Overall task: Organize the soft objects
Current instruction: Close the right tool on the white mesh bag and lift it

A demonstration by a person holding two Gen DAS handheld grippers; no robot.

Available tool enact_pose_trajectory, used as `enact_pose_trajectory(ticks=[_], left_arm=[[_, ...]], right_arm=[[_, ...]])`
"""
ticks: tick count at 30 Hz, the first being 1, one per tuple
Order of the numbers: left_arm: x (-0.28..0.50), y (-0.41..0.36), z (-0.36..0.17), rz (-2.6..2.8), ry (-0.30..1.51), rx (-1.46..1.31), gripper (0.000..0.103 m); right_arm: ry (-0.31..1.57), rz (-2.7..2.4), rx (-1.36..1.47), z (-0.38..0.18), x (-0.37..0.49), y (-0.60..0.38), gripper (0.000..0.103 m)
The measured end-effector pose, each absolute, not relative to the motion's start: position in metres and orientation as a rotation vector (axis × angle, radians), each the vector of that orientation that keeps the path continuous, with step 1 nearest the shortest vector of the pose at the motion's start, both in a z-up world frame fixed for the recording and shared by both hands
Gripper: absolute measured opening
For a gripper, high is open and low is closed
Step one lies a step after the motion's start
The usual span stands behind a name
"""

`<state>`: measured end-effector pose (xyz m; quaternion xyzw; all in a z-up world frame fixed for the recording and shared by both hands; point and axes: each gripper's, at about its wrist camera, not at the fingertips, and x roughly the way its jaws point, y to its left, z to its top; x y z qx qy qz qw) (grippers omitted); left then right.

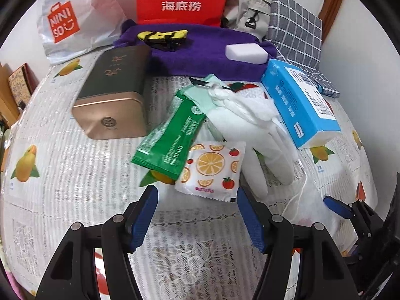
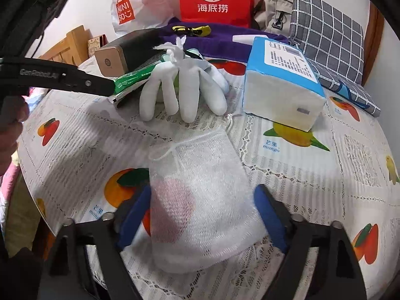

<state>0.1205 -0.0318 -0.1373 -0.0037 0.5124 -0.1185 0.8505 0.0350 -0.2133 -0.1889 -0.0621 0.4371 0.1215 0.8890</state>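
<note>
Right gripper (image 2: 203, 215): jaws stood apart, one blue pad to each side of the white mesh pouch (image 2: 200, 200), which lay flat on the fruit-print tablecloth (image 2: 337, 165). The left pad met the pouch's edge; a narrow gap showed at the right pad, so no firm grip could be read. The pouch's long axis ran straight ahead along the fingers, drawstring mouth at the far end, so the jaws spanned its short width. Beyond the mouth lay the white glove (image 2: 185, 87), fingers pointing back toward the gripper, and to its right the blue tissue pack (image 2: 282, 85).

Left gripper (image 1: 197, 215): jaws open and empty above bare cloth. Just ahead lay the orange-print sachet (image 1: 212, 170), overlapped at its upper left by the green packet (image 1: 170, 135). The pouch lay off to its right, where the other gripper's blue pad (image 1: 336, 206) showed; the right hand was therefore judged the nearer for the pouch.
</note>
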Motion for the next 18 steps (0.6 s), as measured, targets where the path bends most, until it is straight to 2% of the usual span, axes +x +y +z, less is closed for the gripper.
enact_pose_trajectory(ticks=[1,3,6,8,14,16,17,18], left_arm=[[0.121,-0.034,-0.139,-0.255,1.078,-0.006,0.064],[0.121,-0.038,-0.141,-0.271,1.072,0.000,0.064],[0.124,-0.046,-0.144,-0.287,1.073,0.019,0.064],[0.127,-0.049,-0.147,-0.288,1.071,0.034,0.064],[0.142,-0.046,-0.157,-0.292,1.069,-0.005,0.063],[0.145,-0.043,-0.158,-0.293,1.066,-0.022,0.053],[0.146,-0.042,-0.159,-0.296,1.067,-0.026,0.038],[0.145,-0.040,-0.158,-0.308,1.066,-0.038,0.028]], right_arm=[[0.908,0.247,-0.129,-0.188,0.035,-0.215,0.066],[0.908,0.232,-0.124,-0.186,0.036,-0.219,0.047],[0.915,0.216,-0.112,-0.183,0.037,-0.224,0.027],[0.920,0.203,-0.101,-0.183,0.038,-0.228,0.019],[0.929,0.210,-0.061,-0.183,0.042,-0.235,0.016],[0.927,0.208,-0.061,-0.183,0.043,-0.235,0.016],[0.925,0.207,-0.059,-0.183,0.043,-0.235,0.016],[0.925,0.208,-0.054,-0.183,0.044,-0.236,0.016]])
